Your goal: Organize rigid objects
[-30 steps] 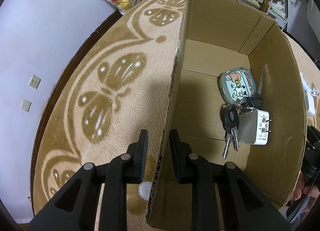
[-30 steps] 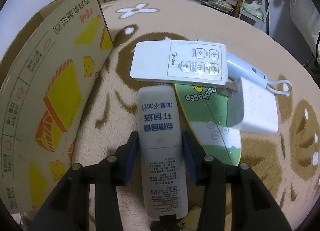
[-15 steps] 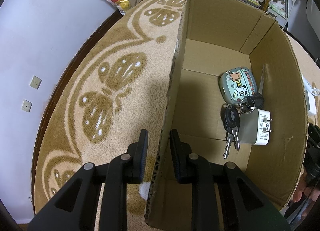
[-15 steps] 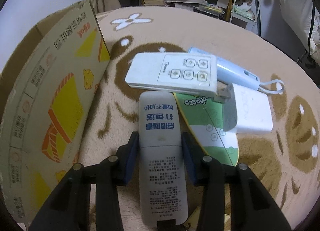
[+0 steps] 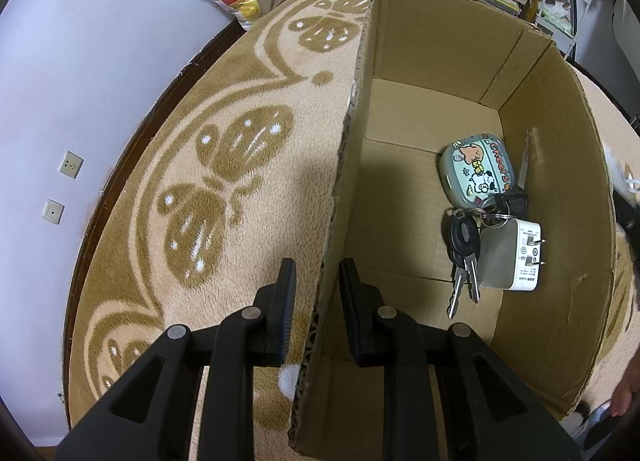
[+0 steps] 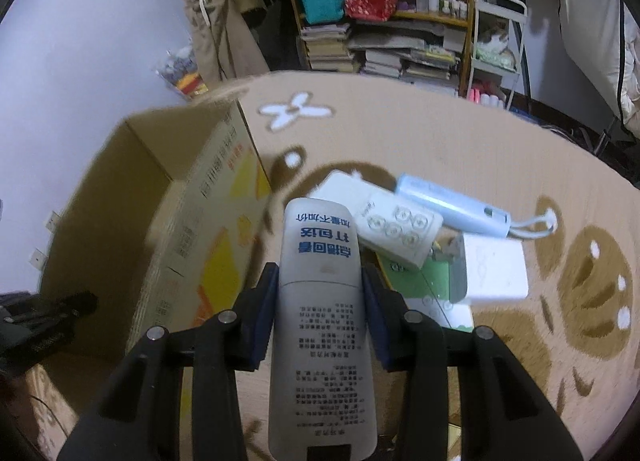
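Note:
My right gripper (image 6: 320, 273) is shut on a long white remote (image 6: 320, 301) with blue print and holds it in the air above the carpet, beside the cardboard box (image 6: 208, 221). My left gripper (image 5: 318, 273) straddles the near left wall of the cardboard box (image 5: 440, 61), one finger outside and one inside, with a strip of carpet showing between the outer pad and the wall. In the box lie a cartoon-printed case (image 5: 476, 169), a bunch of keys (image 5: 464, 253) and a white plug adapter (image 5: 512, 257).
On the carpet right of the box lie a white button remote (image 6: 396, 229), a light blue stick-shaped device (image 6: 452, 205), a white power bank (image 6: 494, 273) and a green card (image 6: 424, 285). Bookshelves (image 6: 400, 41) stand behind. A hand (image 5: 626, 397) shows at the box's right corner.
My right gripper has lifted the long white remote off the carpet and raised it beside the box. The left gripper and the box have stayed still.

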{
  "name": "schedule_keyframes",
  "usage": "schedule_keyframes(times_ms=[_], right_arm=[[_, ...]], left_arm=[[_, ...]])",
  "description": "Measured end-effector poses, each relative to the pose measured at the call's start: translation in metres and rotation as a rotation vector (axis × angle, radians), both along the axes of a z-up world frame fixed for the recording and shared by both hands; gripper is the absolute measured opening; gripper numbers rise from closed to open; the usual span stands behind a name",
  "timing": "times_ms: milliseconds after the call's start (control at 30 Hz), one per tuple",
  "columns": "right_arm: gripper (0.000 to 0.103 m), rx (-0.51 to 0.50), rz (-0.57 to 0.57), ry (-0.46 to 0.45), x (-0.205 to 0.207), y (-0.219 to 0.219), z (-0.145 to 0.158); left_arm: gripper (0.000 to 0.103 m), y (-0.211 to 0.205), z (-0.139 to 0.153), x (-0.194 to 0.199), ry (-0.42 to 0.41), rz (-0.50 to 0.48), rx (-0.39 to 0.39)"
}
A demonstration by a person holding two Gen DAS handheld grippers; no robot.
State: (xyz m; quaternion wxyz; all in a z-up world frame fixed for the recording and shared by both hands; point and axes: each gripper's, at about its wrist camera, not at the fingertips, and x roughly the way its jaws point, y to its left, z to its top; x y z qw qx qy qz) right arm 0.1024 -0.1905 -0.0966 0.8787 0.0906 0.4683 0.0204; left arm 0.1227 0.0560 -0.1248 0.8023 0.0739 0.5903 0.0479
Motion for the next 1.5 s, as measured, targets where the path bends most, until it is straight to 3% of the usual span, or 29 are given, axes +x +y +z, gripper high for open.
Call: schedule_keyframes(times_ms=[333, 600, 1067, 1500], right_arm=[[0.044, 0.025, 0.038, -0.109, 0.007, 0.012, 0.051], [0.044, 0.099, 0.127, -0.147, 0.013, 0.040, 0.070], [0.044, 0.103, 0.300, -0.074, 0.037, 0.091, 0.038], [0.044, -0.024, 0.363, -0.006, 0.040, 0.109, 0.013]], left_arm=[[0.021, -0.005, 0.000, -0.001, -0.003, -0.007, 0.019], [0.021, -0.003, 0.001, 0.000, -0.001, -0.003, 0.009], [0.021, 0.002, 0.002, 0.002, 0.002, 0.005, -0.017], [0.022, 0.004, 0.001, 0.003, 0.005, 0.012, -0.038]])
